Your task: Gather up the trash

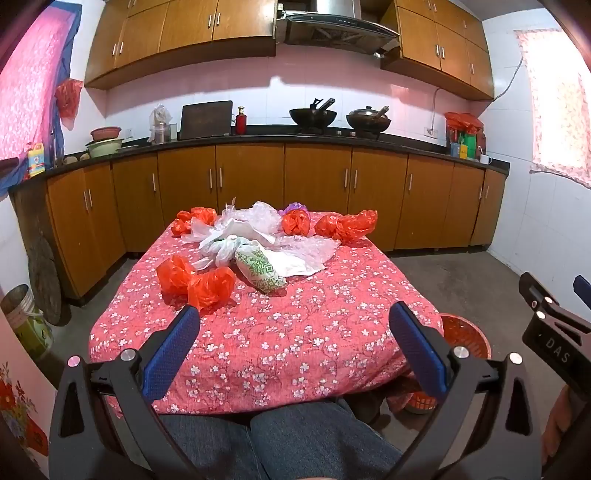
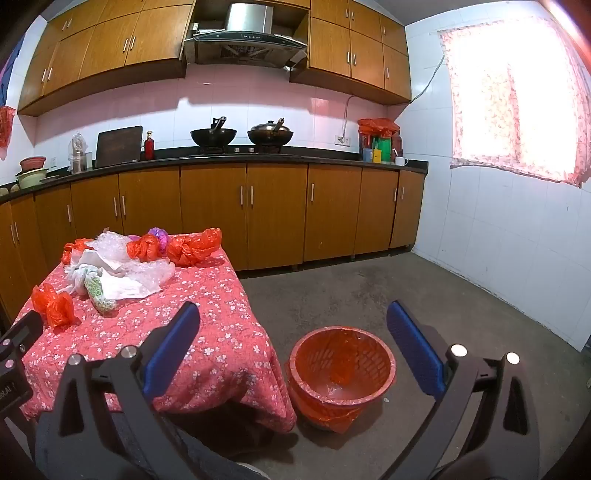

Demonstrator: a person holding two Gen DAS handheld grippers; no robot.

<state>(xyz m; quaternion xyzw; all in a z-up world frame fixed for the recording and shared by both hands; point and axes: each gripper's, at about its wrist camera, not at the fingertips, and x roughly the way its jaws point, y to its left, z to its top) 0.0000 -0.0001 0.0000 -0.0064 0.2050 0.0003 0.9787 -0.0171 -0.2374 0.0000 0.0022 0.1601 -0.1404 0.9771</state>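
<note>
Green-printed bag (image 1: 260,271) lies lengthwise on the table (image 1: 295,332) — pointing near-right — both claws (image 1: 295,343) (image 2: 293,341) spread, empty.

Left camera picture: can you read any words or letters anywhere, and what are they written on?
"DAS": white letters on the black body of the right gripper, seen at the picture's right edge.
Green printed bag on the table: a square code pattern, no readable words.
Yellow and blue pack on the counter: print too small to read.
Cooker hood: panel marks too small to read.
</note>
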